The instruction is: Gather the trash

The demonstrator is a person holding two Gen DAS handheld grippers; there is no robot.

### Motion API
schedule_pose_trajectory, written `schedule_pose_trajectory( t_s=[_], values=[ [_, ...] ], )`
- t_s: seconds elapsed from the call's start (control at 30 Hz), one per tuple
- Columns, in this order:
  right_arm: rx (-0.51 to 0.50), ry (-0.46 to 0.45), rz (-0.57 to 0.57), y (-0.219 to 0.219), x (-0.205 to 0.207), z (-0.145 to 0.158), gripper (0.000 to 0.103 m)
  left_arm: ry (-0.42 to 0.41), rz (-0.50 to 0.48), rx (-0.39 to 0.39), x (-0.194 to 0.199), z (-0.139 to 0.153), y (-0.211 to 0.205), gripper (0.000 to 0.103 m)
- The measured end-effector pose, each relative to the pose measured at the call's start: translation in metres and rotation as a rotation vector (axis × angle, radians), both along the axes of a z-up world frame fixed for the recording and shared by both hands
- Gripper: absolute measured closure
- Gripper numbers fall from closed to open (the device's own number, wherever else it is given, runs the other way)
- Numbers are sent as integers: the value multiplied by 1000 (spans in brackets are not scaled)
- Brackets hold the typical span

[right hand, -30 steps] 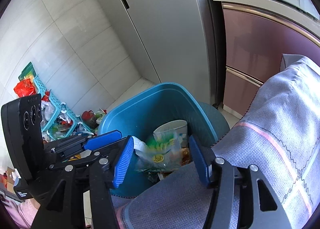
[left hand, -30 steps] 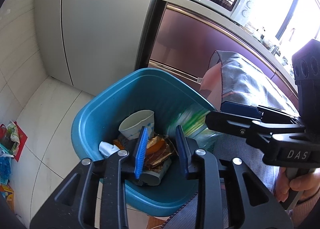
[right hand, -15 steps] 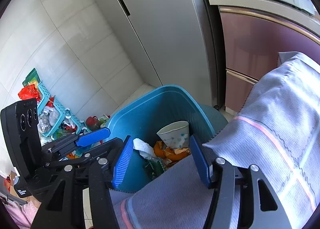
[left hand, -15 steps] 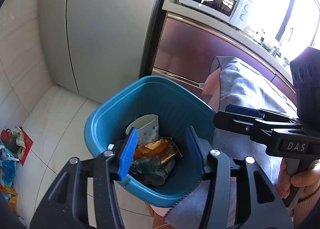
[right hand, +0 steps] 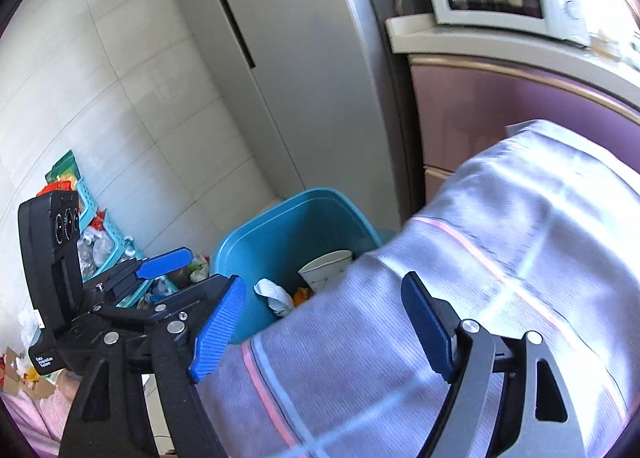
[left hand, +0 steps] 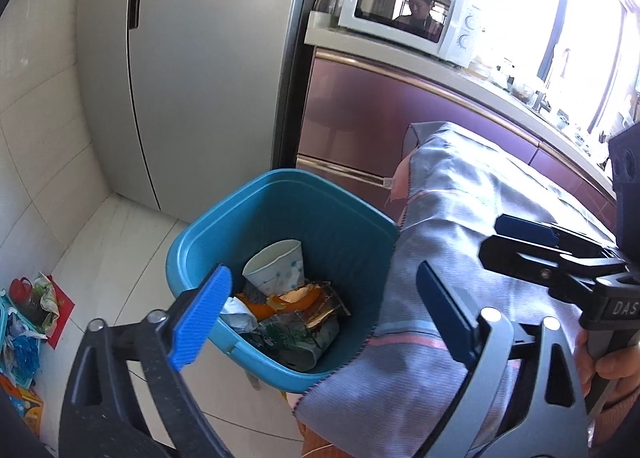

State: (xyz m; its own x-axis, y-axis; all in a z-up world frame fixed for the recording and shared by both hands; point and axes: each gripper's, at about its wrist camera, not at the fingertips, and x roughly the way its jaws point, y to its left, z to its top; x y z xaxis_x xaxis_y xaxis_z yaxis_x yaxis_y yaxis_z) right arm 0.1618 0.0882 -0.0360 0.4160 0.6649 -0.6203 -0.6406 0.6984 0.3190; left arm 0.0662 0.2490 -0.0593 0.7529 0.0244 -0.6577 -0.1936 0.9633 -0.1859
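Blue plastic forms the trash bin (left hand: 208, 254), which stands on pale floor tiles (left hand: 100, 242) at the foot of a tall grey refrigerator (left hand: 208, 69). Far to the left on the floor, against the tiled wall, sit turquoise baskets (right hand: 90, 197) crammed with colourful packets. The left gripper (left hand: 320, 318) hovers above the bin's near rim; its jaws have just been opening and now stand spread wide with nothing between them, the bin's contents showing through the gap below. Inside the bin lie a white paper cup (left hand: 276, 266) with pale blue dots, tipped on its side toward the back, then orange peel (left hand: 296, 298), a crumpled white tissue (left hand: 236, 310), and shiny foil and green wrappers (left hand: 292, 334) heaped near the front wall. To the right of the bin, a table covered by a grey-blue cloth (left hand: 460, 217) with pink stripes hangs over the bin's right edge. The right gripper (right hand: 320, 326) is held above that cloth; its jaws have also just been opening and are spread apart, empty. A hand (left hand: 612, 358) grips its handle at the far right of the left view. Behind, a white microwave (left hand: 400, 13) rests on a counter above mauve cabinet fronts (left hand: 380, 125).
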Motion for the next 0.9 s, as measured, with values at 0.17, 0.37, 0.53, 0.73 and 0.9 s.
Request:
schedule_pose_trajectory(
  t_s=[0.17, 0.37, 0.53, 0.73, 0.9],
  values=[
    [10, -60, -76, -32, -21, 4, 19, -47, -18, 33, -12, 8, -23, 6],
    [4, -167, -181, -71, -50, 8, 9, -95, -54, 45, -20, 16, -51, 6],
    [6, -231, -282, -104, -70, 11, 7, -158, -80, 60, -26, 28, -74, 6],
    [12, -294, -390, -137, -87, 13, 7, -234, -102, 104, -32, 43, -103, 6],
    [-4, -358, -483, -156, -104, 17, 7, -283, -116, 124, -36, 53, -126, 6]
  ],
)
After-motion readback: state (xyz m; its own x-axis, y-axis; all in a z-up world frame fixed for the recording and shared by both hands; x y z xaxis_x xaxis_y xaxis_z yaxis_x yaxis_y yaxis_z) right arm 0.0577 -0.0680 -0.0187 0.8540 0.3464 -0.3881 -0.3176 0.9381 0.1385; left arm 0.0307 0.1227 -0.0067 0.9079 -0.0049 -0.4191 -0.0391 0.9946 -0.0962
